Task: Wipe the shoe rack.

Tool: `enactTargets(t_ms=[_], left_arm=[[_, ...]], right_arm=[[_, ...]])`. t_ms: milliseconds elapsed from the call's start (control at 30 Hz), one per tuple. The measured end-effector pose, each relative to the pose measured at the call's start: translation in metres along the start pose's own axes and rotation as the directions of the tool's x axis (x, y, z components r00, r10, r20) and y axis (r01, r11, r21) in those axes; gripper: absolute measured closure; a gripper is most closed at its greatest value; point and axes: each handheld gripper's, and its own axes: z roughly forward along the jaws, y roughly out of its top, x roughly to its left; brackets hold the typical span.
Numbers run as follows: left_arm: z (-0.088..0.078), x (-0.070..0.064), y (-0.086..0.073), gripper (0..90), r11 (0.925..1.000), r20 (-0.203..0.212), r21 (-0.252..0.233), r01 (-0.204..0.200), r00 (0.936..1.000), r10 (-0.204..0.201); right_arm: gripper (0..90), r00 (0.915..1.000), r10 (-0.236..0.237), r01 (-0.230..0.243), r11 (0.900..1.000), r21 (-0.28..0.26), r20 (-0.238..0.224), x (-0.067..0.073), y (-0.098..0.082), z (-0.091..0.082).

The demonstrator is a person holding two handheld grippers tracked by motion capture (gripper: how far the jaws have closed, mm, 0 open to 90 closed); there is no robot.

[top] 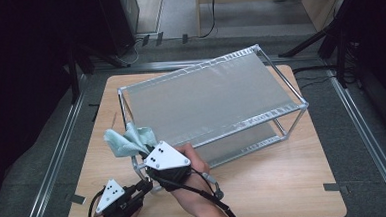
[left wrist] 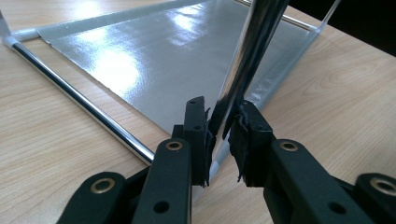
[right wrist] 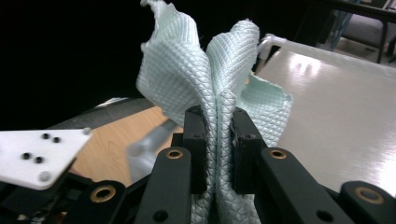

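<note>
Right gripper (right wrist: pixel 218 135) clamps cloth (right wrist: pixel 205 74) upright; left gripper (left wrist: pixel 223 135) (low) grips rack post (left wrist: pixel 247 56).

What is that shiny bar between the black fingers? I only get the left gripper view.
Observer: It is an upright corner post of a two-level metal rack on a wooden table, as the high view shows.
Operator: Is the other hand doing anything?
Observer: Yes, the right gripper is shut on a pale green cloth; its own view shows the cloth pinched between the fingers.
Operator: Where is that cloth compared with the rack?
Observer: In the high view the cloth bunches up at the near left corner of the rack's top shelf, just beyond the left gripper.
</note>
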Motion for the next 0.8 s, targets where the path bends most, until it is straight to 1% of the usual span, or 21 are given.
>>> enactTargets(t_ms=[67, 100, 133, 167, 233, 267, 300, 333, 433, 500, 567, 633, 700, 767, 800], left_arm=[[0.0, 0.0, 0.0, 76.7, 1.0, 0.002, 0.002, 0.004, 1.0, -0.004], [0.0, 0.0, 0.0, 76.7, 1.0, 0.002, 0.001, 0.003, 1.0, -0.003], [0.0, 0.0, 0.0, 76.7, 1.0, 0.001, 0.0, 0.003, 1.0, -0.003], [0.0, 0.0, 0.0, 76.7, 1.0, 0.002, 0.001, 0.003, 1.0, -0.003], [0.0, 0.0, 0.0, 76.7, 1.0, 0.003, 0.002, 0.004, 1.0, -0.004], [0.0, 0.0, 0.0, 76.7, 1.0, 0.003, 0.004, 0.002, 1.0, -0.002], [0.0, 0.0, 0.0, 76.7, 1.0, 0.003, 0.004, 0.002, 1.0, -0.002], [0.0, 0.0, 0.0, 76.7, 1.0, 0.003, 0.004, 0.001, 1.0, -0.001], [0.0, 0.001, -0.001, 76.7, 1.0, 0.004, 0.004, 0.0, 1.0, 0.0], [0.0, 0.001, -0.001, 76.7, 1.0, 0.004, 0.006, -0.002, 1.0, 0.002], [0.0, 0.001, -0.001, 76.7, 1.0, 0.005, 0.008, -0.003, 1.0, 0.003], [-0.001, 0.001, -0.001, 76.8, 0.9999, 0.005, 0.01, -0.005, 1.0, 0.005], [-0.001, 0.001, -0.001, 76.8, 0.9999, 0.005, 0.01, -0.007, 1.0, 0.007], [-0.001, 0.001, -0.001, 76.8, 0.9999, 0.004, 0.011, -0.006, 1.0, 0.006], [-0.001, 0.001, -0.001, 76.8, 1.0, 0.004, 0.009, -0.003, 1.0, 0.003]], right_arm=[[80.3, 0.9996, 0.0, -0.001, 1.0, 0.004, 0.029, -0.011, -0.001, -0.003], [80.3, 0.9987, 0.009, -0.009, 1.0, 0.009, 0.05, -0.018, -0.001, -0.006], [80.3, 0.9968, 0.017, -0.018, 1.0, 0.013, 0.078, -0.028, -0.002, -0.009], [80.3, 0.9952, 0.025, -0.027, 1.0, 0.016, 0.095, -0.034, -0.003, -0.012], [80.3, 0.9886, 0.045, -0.047, 0.999, 0.014, 0.144, -0.053, -0.007, -0.02], [80.3, 0.9839, 0.056, -0.059, 0.998, 0.016, 0.17, -0.062, -0.009, -0.025], [80.4, 0.978, 0.071, -0.075, 0.997, 0.015, 0.196, -0.074, -0.013, -0.03], [80.4, 0.9735, 0.076, -0.082, 0.997, 0.015, 0.216, -0.081, -0.015, -0.034], [80.5, 0.9508, 0.085, -0.096, 0.995, 0.025, 0.298, -0.108, -0.025, -0.05], [80.5, 0.9323, 0.077, -0.097, 0.995, 0.038, 0.353, -0.125, -0.032, -0.06], [80.5, 0.915, 0.094, -0.119, 0.992, 0.04, 0.392, -0.143, -0.037, -0.072], [80.5, 0.8938, 0.105, -0.137, 0.99, 0.042, 0.436, -0.159, -0.041, -0.082], [80.5, 0.8762, 0.113, -0.15, 0.988, 0.043, 0.468, -0.175, -0.045, -0.092], [80.5, 0.8548, 0.126, -0.171, 0.984, 0.043, 0.503, -0.191, -0.049, -0.101], [81.0, 0.8378, 0.137, -0.186, 0.982, 0.04, 0.529, -0.2, -0.051, -0.107]])
